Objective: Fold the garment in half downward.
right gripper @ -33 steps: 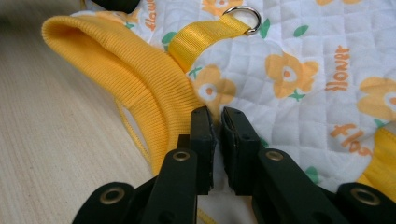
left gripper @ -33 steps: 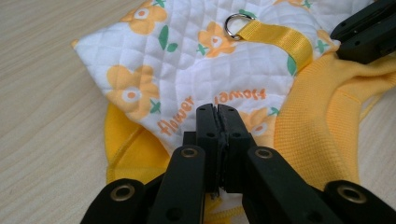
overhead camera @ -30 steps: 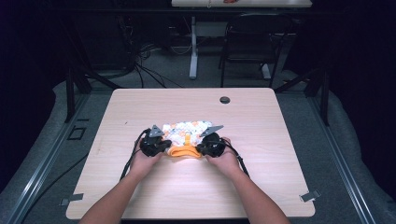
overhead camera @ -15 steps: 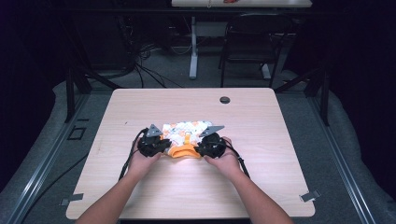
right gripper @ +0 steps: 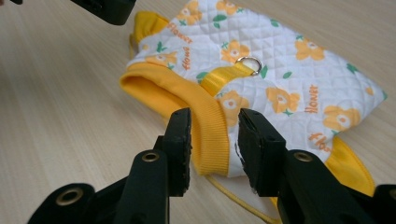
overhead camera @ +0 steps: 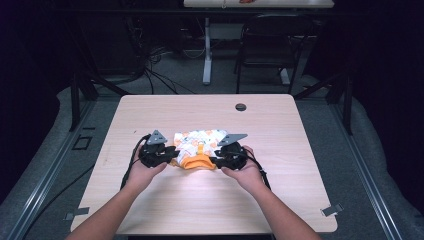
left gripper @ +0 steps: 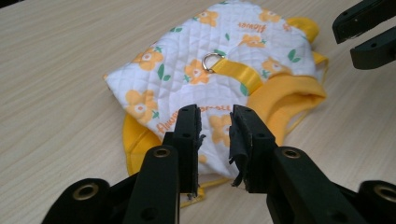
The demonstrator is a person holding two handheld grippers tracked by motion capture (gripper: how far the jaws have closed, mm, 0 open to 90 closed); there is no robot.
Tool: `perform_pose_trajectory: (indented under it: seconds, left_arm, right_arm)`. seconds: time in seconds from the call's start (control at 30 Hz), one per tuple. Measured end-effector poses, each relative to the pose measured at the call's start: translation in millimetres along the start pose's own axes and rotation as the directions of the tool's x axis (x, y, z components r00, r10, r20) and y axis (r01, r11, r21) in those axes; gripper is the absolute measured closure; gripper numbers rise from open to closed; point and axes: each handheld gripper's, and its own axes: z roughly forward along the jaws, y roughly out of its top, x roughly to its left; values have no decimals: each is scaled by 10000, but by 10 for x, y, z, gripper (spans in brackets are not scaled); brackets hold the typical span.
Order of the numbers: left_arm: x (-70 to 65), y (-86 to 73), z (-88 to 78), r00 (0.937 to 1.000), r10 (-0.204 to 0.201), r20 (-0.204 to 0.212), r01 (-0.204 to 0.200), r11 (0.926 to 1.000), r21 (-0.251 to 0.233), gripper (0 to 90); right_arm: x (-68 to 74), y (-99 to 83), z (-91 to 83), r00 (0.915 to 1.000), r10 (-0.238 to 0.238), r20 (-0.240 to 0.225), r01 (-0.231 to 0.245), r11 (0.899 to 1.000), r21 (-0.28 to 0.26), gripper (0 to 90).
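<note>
Your 2 hand-held grippers, left and right, gape open, flanking the quilted garment, apparently poised to pinch its edges.

Your desk has a dark round grommet near its far edge, and beyond the desk there's a white post, a dark chair and tangled cables on the floor.
</note>
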Motion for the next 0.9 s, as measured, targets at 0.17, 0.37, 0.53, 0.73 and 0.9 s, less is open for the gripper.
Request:
perform_pose_trajectory:
  seconds: [0.17, 0.37, 0.53, 0.73, 0.9]
  left_arm:
    - [-90, 1, -146, 9991, -32, 430, 43, 9997, -253, 580]
    - [-223, -74, -284, 9979, 361, 537, -349, 9991, -240, 446]
    - [-264, -213, -355, 9976, 183, 668, -173, 9997, -159, 413]
    - [-296, -472, -369, 9979, -40, 640, 35, 10000, 75, 408]
    - [-281, -685, -364, 9959, -532, 729, 516, 9984, 248, 408]
  right_arm:
    - [91, 5, -193, 9995, -281, -127, 280, 9996, -44, 587]
    - [225, -61, -364, 9984, -572, -30, 571, 9983, -74, 467]
    - [308, -199, -463, 9982, -599, -36, 599, 9981, 139, 427]
    - [327, -420, -486, 9993, -374, -90, 377, 9987, 341, 406]
    - [320, -564, -474, 9997, -81, -233, 93, 9988, 489, 400]
